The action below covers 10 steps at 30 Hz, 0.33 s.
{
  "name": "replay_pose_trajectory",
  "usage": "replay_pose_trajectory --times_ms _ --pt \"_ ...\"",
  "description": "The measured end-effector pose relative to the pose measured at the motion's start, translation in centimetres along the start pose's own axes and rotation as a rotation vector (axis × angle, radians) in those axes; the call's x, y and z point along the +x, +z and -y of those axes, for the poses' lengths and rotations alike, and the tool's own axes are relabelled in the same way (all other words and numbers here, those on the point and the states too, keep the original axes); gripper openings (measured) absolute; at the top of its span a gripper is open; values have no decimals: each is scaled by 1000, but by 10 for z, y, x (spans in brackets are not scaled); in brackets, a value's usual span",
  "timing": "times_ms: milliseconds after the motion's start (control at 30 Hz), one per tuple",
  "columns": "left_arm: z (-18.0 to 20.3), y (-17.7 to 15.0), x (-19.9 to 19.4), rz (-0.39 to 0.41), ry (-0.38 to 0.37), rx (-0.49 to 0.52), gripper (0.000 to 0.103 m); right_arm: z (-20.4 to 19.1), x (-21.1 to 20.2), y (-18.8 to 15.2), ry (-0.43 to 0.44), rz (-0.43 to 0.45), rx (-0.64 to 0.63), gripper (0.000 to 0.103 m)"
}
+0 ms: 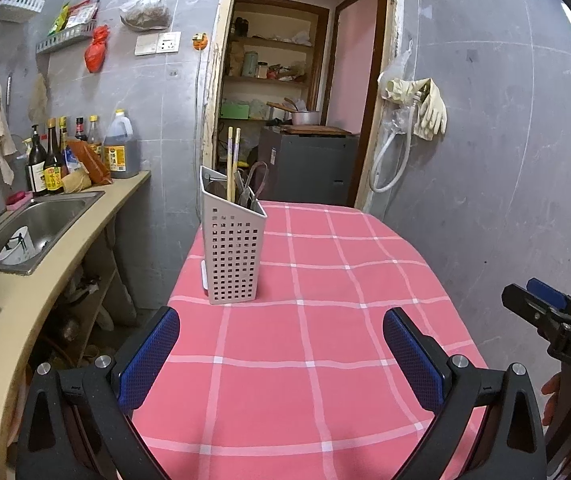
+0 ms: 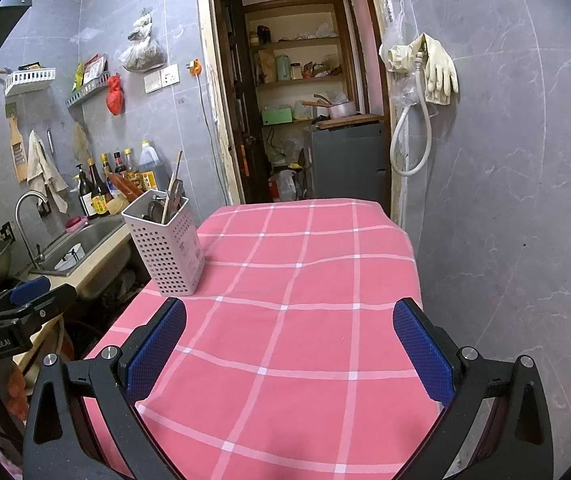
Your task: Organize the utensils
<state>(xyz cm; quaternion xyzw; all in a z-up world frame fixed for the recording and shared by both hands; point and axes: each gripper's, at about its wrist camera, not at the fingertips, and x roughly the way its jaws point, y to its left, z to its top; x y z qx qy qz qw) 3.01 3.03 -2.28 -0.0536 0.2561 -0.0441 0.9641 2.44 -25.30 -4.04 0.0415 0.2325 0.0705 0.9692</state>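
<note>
A white perforated utensil holder stands near the left edge of the table with the pink checked cloth. It holds a pair of chopsticks and several metal utensils. My left gripper is open and empty, hovering over the cloth in front of the holder. My right gripper is open and empty over the cloth; the holder is ahead to its left. Each gripper shows at the edge of the other's view: the right gripper and the left gripper.
A counter with a steel sink and several sauce bottles runs along the left of the table. A grey tiled wall lies close on the right. An open doorway to a pantry is behind the table.
</note>
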Motion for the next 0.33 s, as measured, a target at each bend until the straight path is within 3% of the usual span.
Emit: replay_pose_trajectory --times_ms 333 --pt "1 4 8 -17 10 6 102 -6 -7 -12 -2 -16 4 102"
